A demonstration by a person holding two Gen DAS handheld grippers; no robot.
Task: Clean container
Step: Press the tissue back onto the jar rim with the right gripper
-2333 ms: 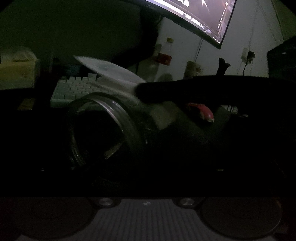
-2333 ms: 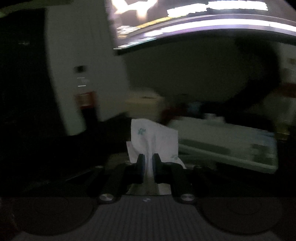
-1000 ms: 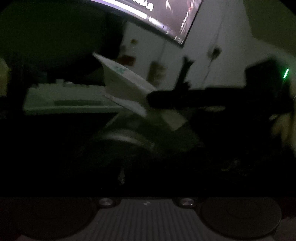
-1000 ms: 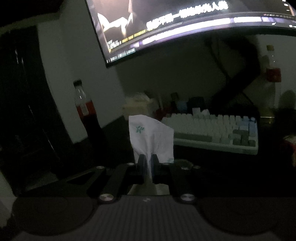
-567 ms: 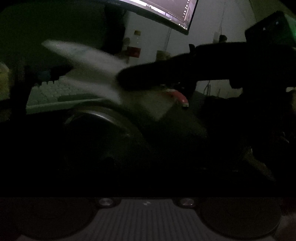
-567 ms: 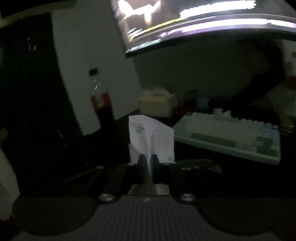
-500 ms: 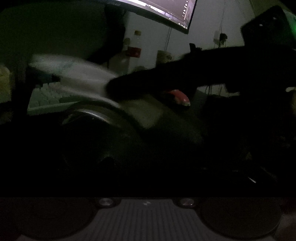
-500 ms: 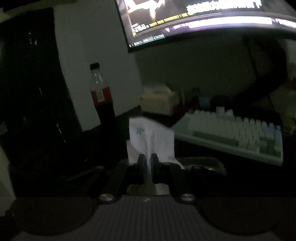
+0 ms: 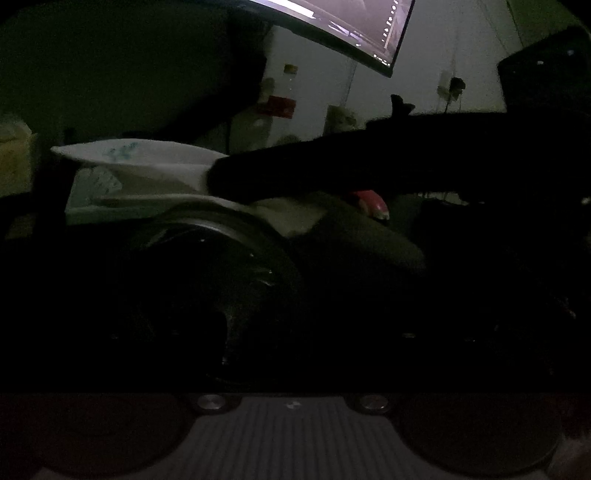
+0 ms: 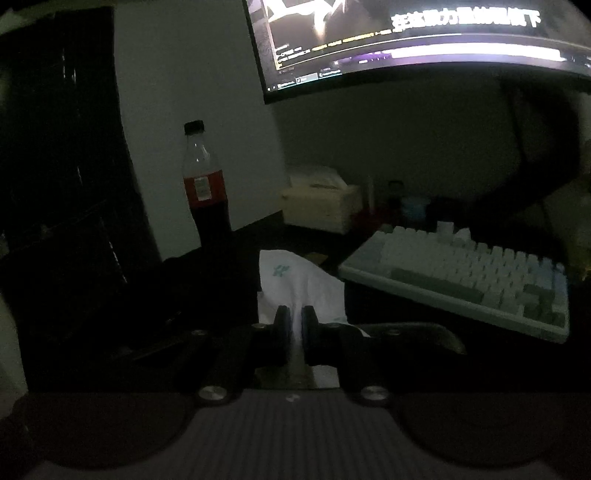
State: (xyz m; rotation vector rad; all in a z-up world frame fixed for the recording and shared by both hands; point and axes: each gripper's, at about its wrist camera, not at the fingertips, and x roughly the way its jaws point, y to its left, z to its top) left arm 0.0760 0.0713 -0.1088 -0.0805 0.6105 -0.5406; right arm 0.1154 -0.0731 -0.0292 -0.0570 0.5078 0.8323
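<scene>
In a dim room, our right tool (image 10: 294, 321) pinches a white tissue (image 10: 299, 282) between nearly closed fingers, above the rim of a glass jar (image 9: 218, 280) that fills the left tool's view. The left tool's fingers are lost in darkness; we cannot tell its grip. A keyboard (image 10: 469, 273) lies far right, a cola bottle (image 10: 205, 192) far left.

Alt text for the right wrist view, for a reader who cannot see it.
The right gripper pinches a white tissue in its closed jaws, over a dark desk. Behind stand a cola bottle, a pale keyboard and a lit monitor.
</scene>
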